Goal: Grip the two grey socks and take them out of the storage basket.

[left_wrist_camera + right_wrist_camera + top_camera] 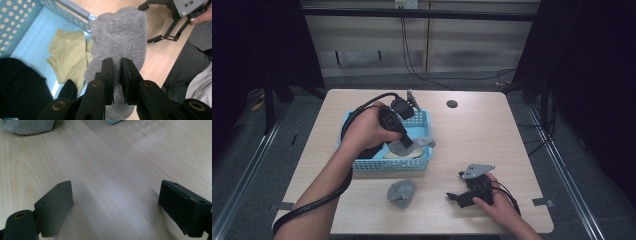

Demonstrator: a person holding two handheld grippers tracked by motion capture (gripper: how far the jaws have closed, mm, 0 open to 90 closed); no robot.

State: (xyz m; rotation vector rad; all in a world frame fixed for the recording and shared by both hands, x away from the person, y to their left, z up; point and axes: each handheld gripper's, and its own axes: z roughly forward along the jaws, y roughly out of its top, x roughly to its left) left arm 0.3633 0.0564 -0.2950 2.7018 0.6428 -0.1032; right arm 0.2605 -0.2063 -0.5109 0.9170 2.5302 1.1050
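Grey sock (pixel 414 145) hangs from your left gripper (pixel 403 141) over the right part of the blue basket (pixel 367 164) in the high view, lifted clear of its floor. A second, bunched grey sock (pixel 401 193) lies on the table (pixel 472 130) just in front of the basket, and your right gripper (pixel 457 197) rests near the table's front right with its jaws spread.

In the left gripper view, your jaws are pinched tight on the grey sock (pixel 120 37), which drapes across the basket's rim (pixel 75 11). A yellow-green sock (pixel 67 55) and dark fabric (pixel 20 85) lie inside.

In the right gripper view, your jaws stand wide apart above bare wood (pixel 112 170), gripping nothing, with the bunched sock (pixel 27 126) at the upper left.
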